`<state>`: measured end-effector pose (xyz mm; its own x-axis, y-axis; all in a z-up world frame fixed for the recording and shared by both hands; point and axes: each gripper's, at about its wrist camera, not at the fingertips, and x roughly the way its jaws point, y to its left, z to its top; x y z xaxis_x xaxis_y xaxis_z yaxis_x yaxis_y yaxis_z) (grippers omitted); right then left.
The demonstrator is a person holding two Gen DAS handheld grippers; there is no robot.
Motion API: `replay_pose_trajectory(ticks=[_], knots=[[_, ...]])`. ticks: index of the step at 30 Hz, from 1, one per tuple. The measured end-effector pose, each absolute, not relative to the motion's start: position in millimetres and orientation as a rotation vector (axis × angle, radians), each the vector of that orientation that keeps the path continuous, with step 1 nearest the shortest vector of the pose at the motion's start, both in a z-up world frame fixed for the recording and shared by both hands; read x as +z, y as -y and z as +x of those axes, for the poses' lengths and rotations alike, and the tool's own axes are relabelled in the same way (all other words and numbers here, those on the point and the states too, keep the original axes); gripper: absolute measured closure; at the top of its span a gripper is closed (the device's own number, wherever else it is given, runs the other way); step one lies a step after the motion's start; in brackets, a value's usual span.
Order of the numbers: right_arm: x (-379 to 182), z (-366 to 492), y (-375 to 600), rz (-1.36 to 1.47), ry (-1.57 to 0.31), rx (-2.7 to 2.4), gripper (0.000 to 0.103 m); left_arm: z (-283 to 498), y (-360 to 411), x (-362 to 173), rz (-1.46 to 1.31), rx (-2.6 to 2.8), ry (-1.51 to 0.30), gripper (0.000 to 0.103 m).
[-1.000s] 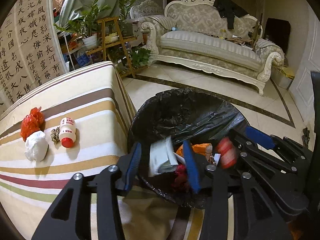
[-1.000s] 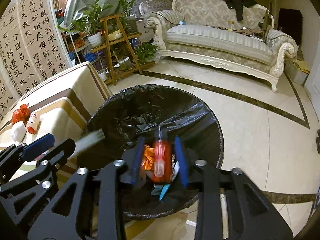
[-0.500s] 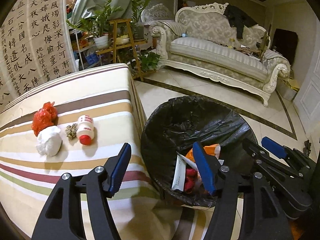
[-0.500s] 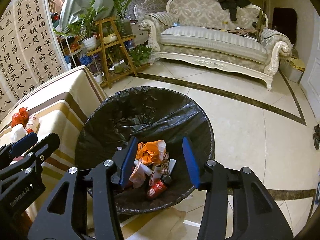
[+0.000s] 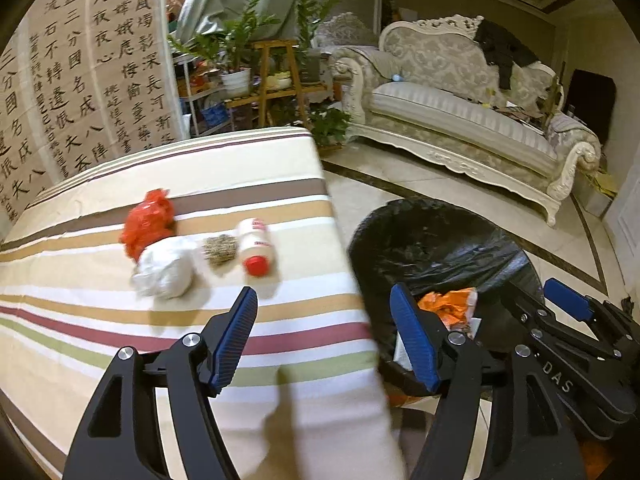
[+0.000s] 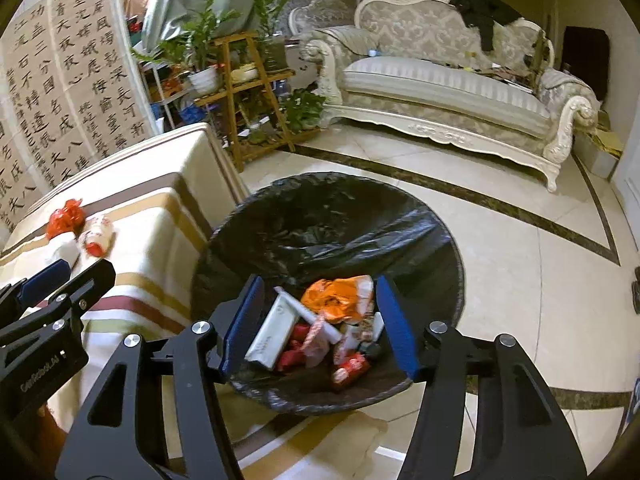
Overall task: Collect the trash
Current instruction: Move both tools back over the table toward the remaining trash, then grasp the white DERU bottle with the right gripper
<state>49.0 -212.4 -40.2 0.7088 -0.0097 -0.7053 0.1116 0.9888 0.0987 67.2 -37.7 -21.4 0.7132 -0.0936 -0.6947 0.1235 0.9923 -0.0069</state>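
**Both tools emptied; four pieces left**

The lined bin (image 6: 328, 240) now holds the carton and red packet both tools carried a second ago. On the striped tabletop (image 5: 100, 320) remain a white wad (image 5: 164, 266), red bag (image 5: 148, 226), bottle (image 5: 256, 246) and brown scrap (image 5: 218, 251). The left tool (image 5: 322, 340), jaws just spread and empty, has swung toward them; the right tool (image 6: 318, 320), likewise opened, hangs over the bin.

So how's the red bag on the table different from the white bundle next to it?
The red bag is bright red and crinkled with peaks; the white bundle is pale and rounder. The red bag lies farther back, the white bundle nearer the left gripper. Both sit on the striped tablecloth, touching.
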Motion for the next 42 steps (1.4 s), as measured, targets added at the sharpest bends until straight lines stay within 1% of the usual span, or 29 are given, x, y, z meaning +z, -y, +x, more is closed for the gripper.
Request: replay_pose_trajectory(ticks=[17, 32, 37, 39, 41, 42], knots=[[-25, 57, 137, 0.061, -0.781, 0.072, 0.043, 56, -52, -23, -0.029, 0.033, -0.776, 0.034], [-17, 98, 69, 0.003, -0.79, 0.182, 0.043, 63, -108, -26, -0.082, 0.131, -0.787, 0.032], [-20, 113, 54, -0.02, -0.806, 0.191, 0.046, 67, -121, -28, -0.099, 0.144, -0.798, 0.032], [-21, 120, 47, -0.027, -0.816, 0.195, 0.053, 67, -123, -29, -0.103, 0.145, -0.799, 0.032], [-23, 125, 44, -0.031, -0.826, 0.195, 0.055, 68, -126, -30, -0.11, 0.142, -0.802, 0.032], [-24, 127, 42, -0.033, -0.829, 0.197, 0.058, 71, -129, -30, -0.112, 0.14, -0.804, 0.032]])
